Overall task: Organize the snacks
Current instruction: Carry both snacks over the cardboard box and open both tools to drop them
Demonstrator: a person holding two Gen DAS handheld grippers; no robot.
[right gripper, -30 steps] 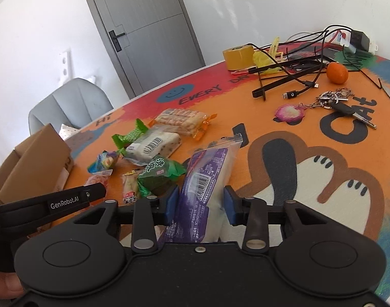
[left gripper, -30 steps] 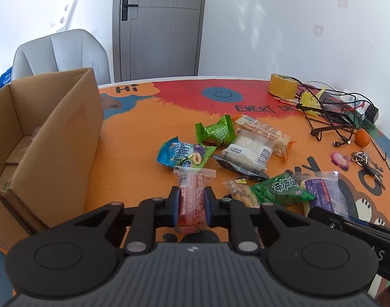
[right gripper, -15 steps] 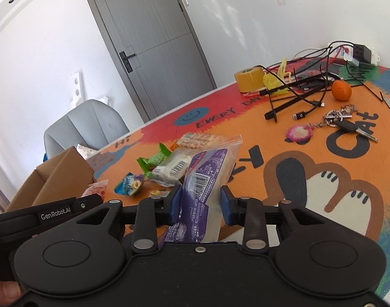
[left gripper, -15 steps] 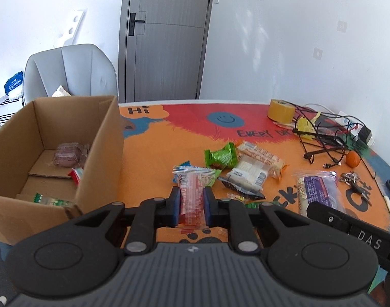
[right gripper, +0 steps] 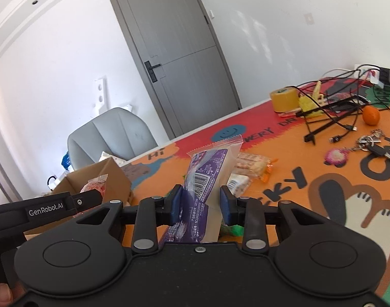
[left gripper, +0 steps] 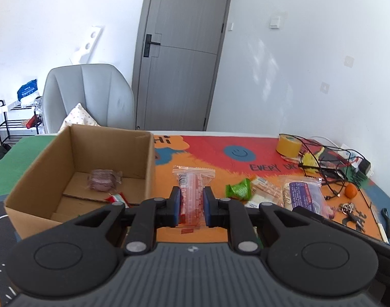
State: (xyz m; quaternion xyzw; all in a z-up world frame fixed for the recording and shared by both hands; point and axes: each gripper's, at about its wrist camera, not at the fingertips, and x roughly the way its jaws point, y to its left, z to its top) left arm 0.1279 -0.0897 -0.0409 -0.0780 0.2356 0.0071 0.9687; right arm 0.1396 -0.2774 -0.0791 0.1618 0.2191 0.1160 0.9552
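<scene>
at nine o'clock on the desk [left gripper: 200, 151] an open cardboard box [left gripper: 113, 148] holds two snacks; left gripper [left gripper: 191, 206] clamps a red packet [left gripper: 192, 192] beside its wall; right gripper [right gripper: 200, 203] pinches a purple packet [right gripper: 207, 176]; loose snacks [left gripper: 253, 189], tape roll [left gripper: 288, 144] and cables [left gripper: 330, 163] toward two o'clock.

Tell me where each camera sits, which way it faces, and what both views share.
Left wrist: rides on the left claw, looking forward and slightly down across the table at the cardboard box; its claw pinches a red snack packet.
Right wrist: rides on the right claw, facing the door; its claw grips a purple snack packet, with the left claw at the left edge.
Shared: box, yellow tape roll, orange, chair.
</scene>
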